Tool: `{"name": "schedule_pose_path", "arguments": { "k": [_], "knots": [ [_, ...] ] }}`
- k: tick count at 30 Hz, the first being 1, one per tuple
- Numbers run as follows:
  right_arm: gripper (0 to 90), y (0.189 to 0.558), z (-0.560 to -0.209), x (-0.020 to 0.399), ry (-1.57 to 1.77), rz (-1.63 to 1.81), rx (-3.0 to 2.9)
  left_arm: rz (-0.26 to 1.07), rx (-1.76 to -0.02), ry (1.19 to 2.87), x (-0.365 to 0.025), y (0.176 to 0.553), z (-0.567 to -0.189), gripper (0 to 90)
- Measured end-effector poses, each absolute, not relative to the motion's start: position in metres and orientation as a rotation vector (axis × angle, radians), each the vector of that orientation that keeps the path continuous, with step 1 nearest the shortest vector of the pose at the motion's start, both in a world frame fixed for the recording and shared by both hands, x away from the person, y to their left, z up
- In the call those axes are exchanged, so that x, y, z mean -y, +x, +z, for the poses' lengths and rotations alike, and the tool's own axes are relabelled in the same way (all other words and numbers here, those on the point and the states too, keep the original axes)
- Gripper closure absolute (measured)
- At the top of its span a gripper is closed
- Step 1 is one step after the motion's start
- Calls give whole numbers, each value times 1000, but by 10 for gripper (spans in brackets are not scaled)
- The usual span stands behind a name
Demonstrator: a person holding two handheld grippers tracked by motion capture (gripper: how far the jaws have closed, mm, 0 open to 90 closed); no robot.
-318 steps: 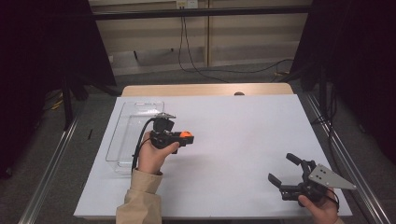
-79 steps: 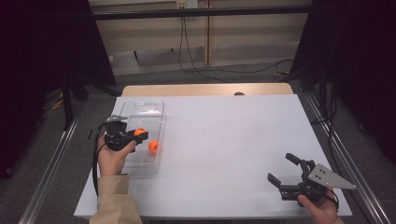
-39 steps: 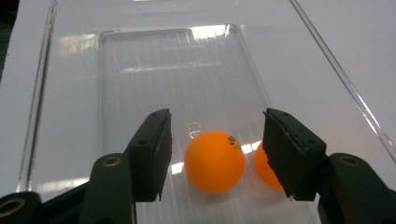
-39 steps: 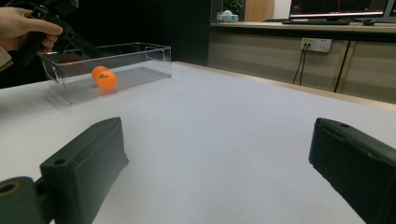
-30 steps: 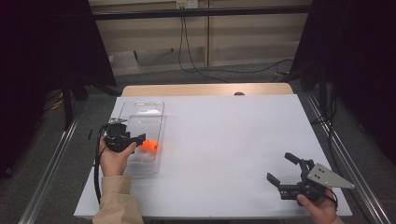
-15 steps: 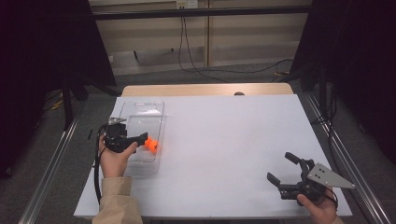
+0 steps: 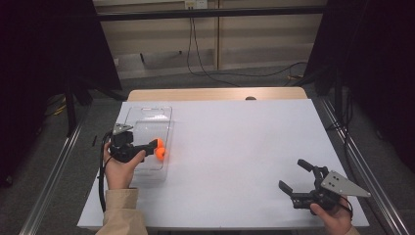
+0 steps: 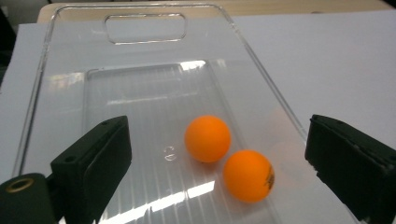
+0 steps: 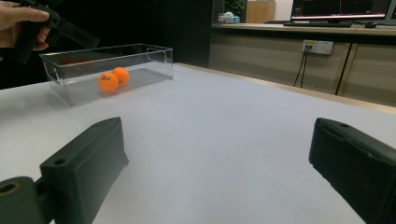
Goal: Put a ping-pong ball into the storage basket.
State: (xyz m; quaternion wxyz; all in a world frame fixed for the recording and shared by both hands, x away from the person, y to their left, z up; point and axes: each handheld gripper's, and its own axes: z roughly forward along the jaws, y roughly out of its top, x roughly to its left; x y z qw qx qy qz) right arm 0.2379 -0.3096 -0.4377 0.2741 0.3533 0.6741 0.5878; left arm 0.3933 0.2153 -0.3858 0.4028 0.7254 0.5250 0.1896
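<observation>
- In the high view the left tool hangs over the clear tray and covers part of the orange there, so the two orange balls read as one blot and cannot be told apart from above.
- The left gripper view settles it: two balls lie on the ribbed floor of the tray, the farther ball and the nearer ball touching or nearly so; the nearer one carries a small dark mark too blurred to read.
- The near end of the tray is cut off at the bottom of that view, and its clear walls are hard to trace against the white bench.
- In the right gripper view the balls show through the tray wall, faint orange reflections beside them.
- Left hand: wrapped round the handle, wrist low, jaws pointing forward and down into the tray. Its jaws have just been opening and now stand wide and released, the balls between them but untouched.
- Right hand: low at the near right corner of the bench, the right tool level and released, nothing between its jaws.
</observation>
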Motion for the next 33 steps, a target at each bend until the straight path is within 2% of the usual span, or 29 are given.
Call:
{"name": "schedule_pose_path", "arguments": {
  "k": [33],
  "knots": [
    [34, 238, -438, 312, 966, 1589, -1804, 536, -1154, 1753, -200, 365, -392, 50]
  ]
}}
